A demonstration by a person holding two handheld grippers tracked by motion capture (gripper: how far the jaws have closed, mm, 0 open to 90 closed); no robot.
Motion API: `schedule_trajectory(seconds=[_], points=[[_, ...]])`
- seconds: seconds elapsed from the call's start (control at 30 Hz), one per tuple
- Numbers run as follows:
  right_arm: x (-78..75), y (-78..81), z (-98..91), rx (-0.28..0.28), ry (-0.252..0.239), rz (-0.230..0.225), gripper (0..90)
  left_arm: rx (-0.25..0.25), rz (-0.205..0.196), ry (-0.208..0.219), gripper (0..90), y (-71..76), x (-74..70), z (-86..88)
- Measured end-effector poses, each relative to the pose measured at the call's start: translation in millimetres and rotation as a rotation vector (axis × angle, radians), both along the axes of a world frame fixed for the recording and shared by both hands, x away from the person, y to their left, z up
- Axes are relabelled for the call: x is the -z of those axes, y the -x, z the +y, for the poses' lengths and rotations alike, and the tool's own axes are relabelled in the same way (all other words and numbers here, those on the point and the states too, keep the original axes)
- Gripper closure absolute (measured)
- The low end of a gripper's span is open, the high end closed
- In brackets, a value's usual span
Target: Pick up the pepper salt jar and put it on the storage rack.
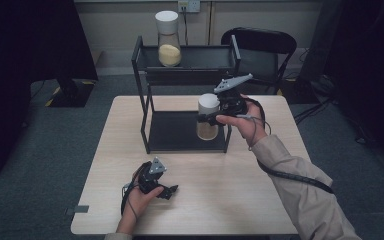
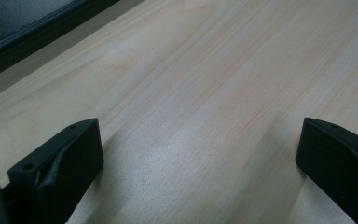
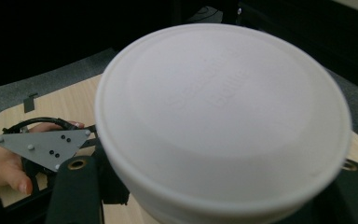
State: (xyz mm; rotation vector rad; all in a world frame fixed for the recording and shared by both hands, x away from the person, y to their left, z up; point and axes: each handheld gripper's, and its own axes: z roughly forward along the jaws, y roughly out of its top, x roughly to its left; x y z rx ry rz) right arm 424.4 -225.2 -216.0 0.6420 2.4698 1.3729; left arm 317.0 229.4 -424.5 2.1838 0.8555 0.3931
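Pale wooden worktop [image 1: 220,200] below, right hand-held gripper [image 1: 206,118] clenched on the upright white-capped jar [image 1: 208,117], rack's top shelf [image 1: 200,57] lying up and beyond it.

Rack [image 1: 145,90] is standing at the table's [image 1: 240,200] twelve o'clock end. One jar [image 1: 168,39] is sitting on its upper shelf, toward ten o'clock. Second jar [image 1: 208,116] is hanging clamped in the right gripper [image 1: 211,118] over the lower shelf's three o'clock side. Left gripper [image 1: 171,191] is resting on the table at seven o'clock, well apart from the rack.
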Motion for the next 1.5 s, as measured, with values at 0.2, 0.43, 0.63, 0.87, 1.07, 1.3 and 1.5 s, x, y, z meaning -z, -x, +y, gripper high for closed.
schedule_trajectory(seconds=[0.2,0.43,0.63,0.87,1.07,1.3,1.5], points=[[-17.2,-3.6,-0.9,0.008,-0.011,-0.008,35.3,0.001,0.0,-0.001,0.0,-0.1,-0.1,0.1],[-36.8,-5.7,0.9,0.018,-0.004,-0.026,35.3,0.001,0.001,-0.001,0.0,-0.1,-0.2,0.0],[-54.5,-8.0,6.3,0.015,0.007,-0.039,35.3,0.0,-0.001,0.0,0.0,0.1,0.1,0.0],[-75.8,-10.3,10.6,0.01,-0.003,-0.048,35.3,-0.002,-0.001,0.003,0.0,0.2,0.4,-0.1],[-92.6,-11.2,14.4,0.011,-0.002,-0.053,35.3,0.0,-0.001,0.0,0.0,0.0,0.1,0.0],[-112.2,-14.2,20.4,0.022,0.013,-0.067,35.3,0.0,-0.001,0.0,0.0,0.1,0.2,-0.1],[-125.3,-18.0,25.9,0.039,0.014,-0.077,35.3,-0.001,-0.001,0.001,0.0,0.2,0.3,-0.1]])
